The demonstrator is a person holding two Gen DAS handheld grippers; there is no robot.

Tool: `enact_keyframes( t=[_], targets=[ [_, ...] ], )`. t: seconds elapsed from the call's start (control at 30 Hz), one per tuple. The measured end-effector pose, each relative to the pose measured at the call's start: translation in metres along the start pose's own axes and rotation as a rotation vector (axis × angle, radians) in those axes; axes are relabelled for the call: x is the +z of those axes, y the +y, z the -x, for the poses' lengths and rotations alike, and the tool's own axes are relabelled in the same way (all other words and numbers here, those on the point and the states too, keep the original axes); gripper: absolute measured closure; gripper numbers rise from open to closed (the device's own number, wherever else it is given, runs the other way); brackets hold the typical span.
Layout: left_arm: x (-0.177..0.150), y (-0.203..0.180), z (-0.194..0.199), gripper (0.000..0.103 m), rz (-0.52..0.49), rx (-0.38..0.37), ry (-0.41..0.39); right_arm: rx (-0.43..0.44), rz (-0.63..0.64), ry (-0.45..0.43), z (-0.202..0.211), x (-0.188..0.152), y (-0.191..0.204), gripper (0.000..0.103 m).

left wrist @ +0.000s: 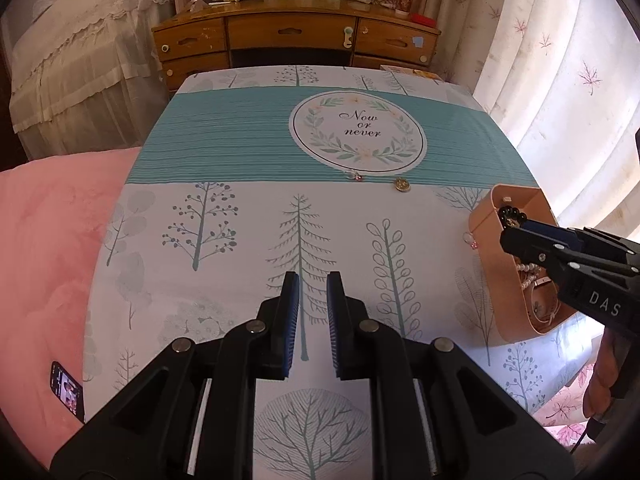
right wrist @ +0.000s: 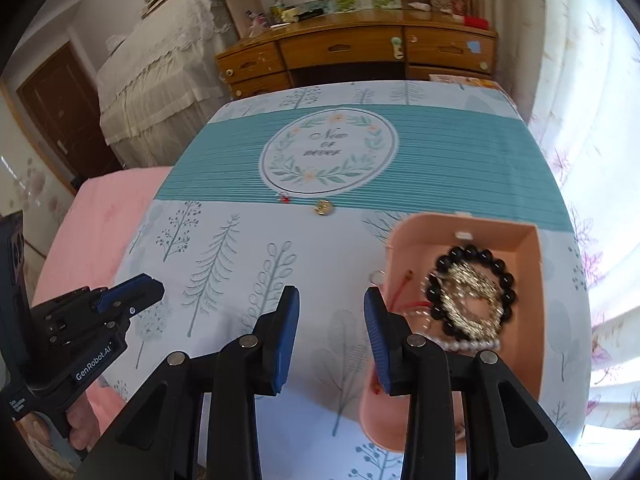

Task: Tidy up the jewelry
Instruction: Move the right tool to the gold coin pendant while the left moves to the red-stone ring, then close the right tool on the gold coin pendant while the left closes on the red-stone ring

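A pink box (right wrist: 532, 304) (left wrist: 486, 216) stands at the table's right side. It holds a black bead bracelet (right wrist: 480, 258), a gold chain (right wrist: 474, 300), a pearl string (right wrist: 468, 345) and a red cord (right wrist: 404, 286). A gold pendant (left wrist: 401, 184) (right wrist: 323, 207) and a small red-beaded ring (left wrist: 355, 176) (right wrist: 284, 197) lie on the cloth near the round print. Another small ring (left wrist: 470, 239) (right wrist: 376, 277) lies against the box's left wall. My right gripper (right wrist: 332, 300) (left wrist: 516, 232) is open and empty at the box's left edge. My left gripper (left wrist: 313, 284) (right wrist: 152, 284) is open and empty above the cloth.
The table (left wrist: 224, 216) has a tree-print cloth with a teal band. A pink bed cover (left wrist: 48, 260) and a phone (left wrist: 67, 392) lie to the left. A wooden dresser (left wrist: 296, 40) stands behind, and curtains (left wrist: 560, 80) hang on the right.
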State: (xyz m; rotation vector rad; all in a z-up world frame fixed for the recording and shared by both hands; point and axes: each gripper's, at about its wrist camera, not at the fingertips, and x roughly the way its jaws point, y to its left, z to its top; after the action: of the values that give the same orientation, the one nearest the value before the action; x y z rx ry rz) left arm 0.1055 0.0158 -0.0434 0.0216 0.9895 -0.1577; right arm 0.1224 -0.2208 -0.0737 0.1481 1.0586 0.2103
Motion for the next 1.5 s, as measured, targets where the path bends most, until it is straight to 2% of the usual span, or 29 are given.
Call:
enact_keyframes(
  t=[0.3,0.57,0.63,0.7,0.97,1.17,1.3,1.5],
  targets=[
    [0.032,0.024,-0.009,0.092,-0.007,0.018,-0.045,-0.025,0.108,0.02,-0.025,0.034,0.046,0.069],
    [0.054,0.032,-0.038,0.092,-0.02,-0.004,-0.019,-0.071,0.147,0.053,-0.056,0.065,0.052,0.067],
    [0.06,0.036,-0.05,0.092,-0.024,-0.034,0.007,-0.082,0.156,0.071,-0.068,0.072,0.049,0.057],
    [0.065,0.041,-0.062,0.092,-0.027,-0.079,0.041,-0.097,0.166,0.083,-0.08,0.077,0.045,0.052],
    [0.084,0.055,-0.108,0.092,-0.08,-0.205,0.124,-0.109,0.22,0.162,-0.133,0.092,0.03,0.052],
    [0.086,0.043,-0.122,0.092,-0.138,-0.248,0.142,-0.1,0.296,0.193,-0.16,0.09,0.033,0.052],
    [0.087,0.026,-0.128,0.092,-0.189,-0.258,0.147,-0.088,0.265,0.206,-0.172,0.094,0.026,0.052],
    [0.089,0.009,-0.136,0.092,-0.233,-0.273,0.158,-0.084,0.253,0.206,-0.18,0.098,0.02,0.062]
  ],
)
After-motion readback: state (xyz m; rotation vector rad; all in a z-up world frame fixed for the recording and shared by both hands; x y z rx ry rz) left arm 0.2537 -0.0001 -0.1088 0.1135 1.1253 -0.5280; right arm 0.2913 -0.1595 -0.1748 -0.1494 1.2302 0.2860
